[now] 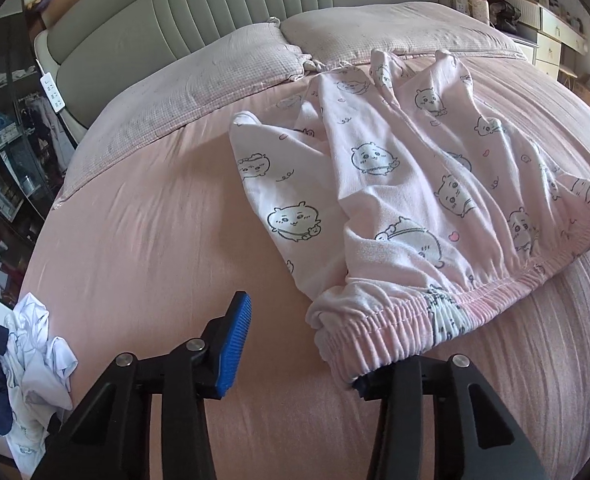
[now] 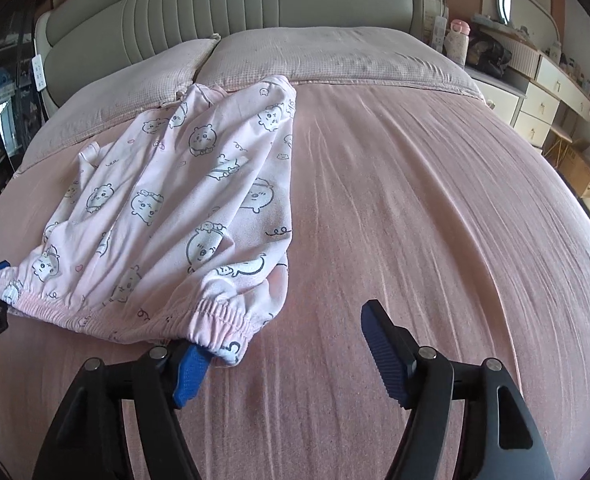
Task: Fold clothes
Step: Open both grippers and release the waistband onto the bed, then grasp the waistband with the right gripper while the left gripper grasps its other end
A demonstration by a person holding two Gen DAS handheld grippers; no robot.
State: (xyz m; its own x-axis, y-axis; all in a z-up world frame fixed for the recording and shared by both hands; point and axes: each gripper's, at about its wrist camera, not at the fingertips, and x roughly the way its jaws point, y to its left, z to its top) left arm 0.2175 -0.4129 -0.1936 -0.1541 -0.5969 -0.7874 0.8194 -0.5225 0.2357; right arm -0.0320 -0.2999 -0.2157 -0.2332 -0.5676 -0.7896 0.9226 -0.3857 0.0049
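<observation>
Pale pink pyjama trousers [image 1: 395,184], grey cartoon-animal print; pink bedspread [image 2: 415,200]; blue gripper pads [image 1: 233,344].

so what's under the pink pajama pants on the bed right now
The pajama pants lie on the pink bedspread, leg ends reaching the pillows. At the waistband, one finger of the left gripper sits beneath the corner. Anything else under them is covered.

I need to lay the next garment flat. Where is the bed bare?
Bare sheet right of the pants, up to the pillows. A narrower strip left of the pants, before the clothes pile. The middle is taken.
</observation>
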